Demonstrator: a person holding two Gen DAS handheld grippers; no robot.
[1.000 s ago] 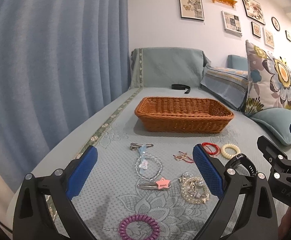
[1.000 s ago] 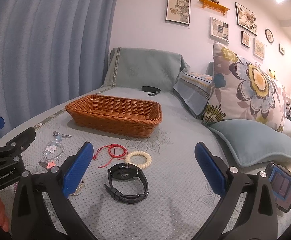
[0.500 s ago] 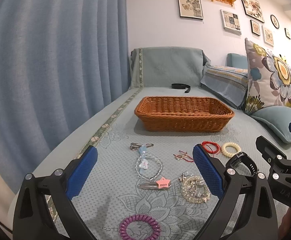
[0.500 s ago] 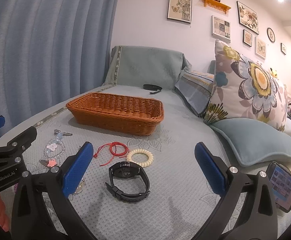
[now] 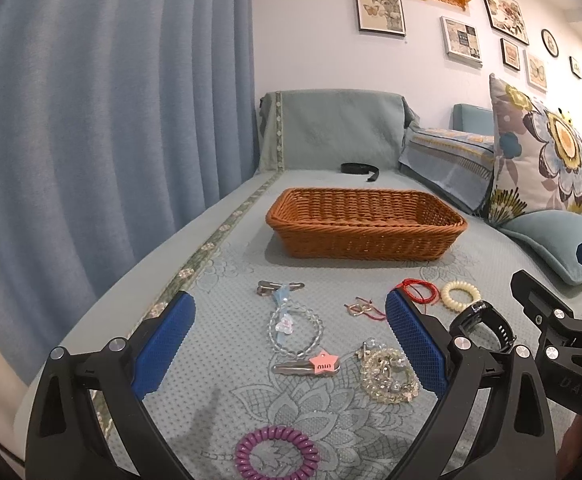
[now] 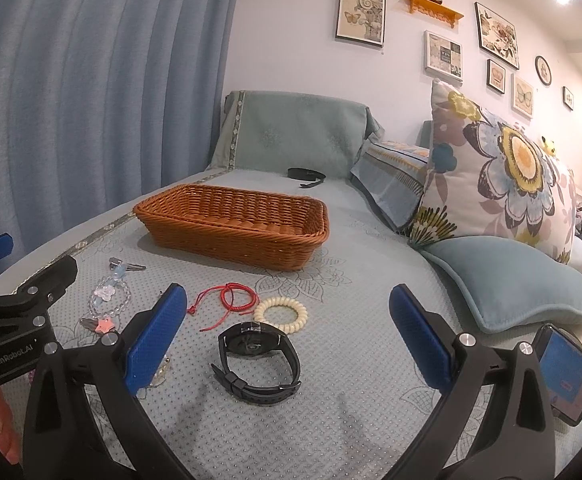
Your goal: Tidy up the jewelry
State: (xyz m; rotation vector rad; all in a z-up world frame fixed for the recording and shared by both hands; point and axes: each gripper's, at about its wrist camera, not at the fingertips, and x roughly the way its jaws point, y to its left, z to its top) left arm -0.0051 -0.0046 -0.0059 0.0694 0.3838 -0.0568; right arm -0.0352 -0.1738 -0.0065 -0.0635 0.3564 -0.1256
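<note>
An empty wicker basket (image 5: 365,224) (image 6: 235,226) stands on the sofa seat. Jewelry lies in front of it: a clear bead bracelet (image 5: 295,330), a pink star clip (image 5: 319,364), a crystal bracelet (image 5: 387,376), a purple coil tie (image 5: 277,452), a red cord (image 6: 229,300), a cream coil tie (image 6: 281,314) and a black watch (image 6: 257,358). My left gripper (image 5: 287,346) is open above the clip and bracelets. My right gripper (image 6: 287,340) is open above the watch. Both are empty.
A blue curtain (image 5: 91,120) hangs on the left. A floral pillow (image 6: 499,172) and a teal cushion (image 6: 511,280) lie on the right. A black strap (image 5: 359,169) lies behind the basket. A phone (image 6: 567,376) shows at the right edge.
Both views have shifted slightly, as both grippers tilted a little. The jaws stay open and the jewelry has not moved.
</note>
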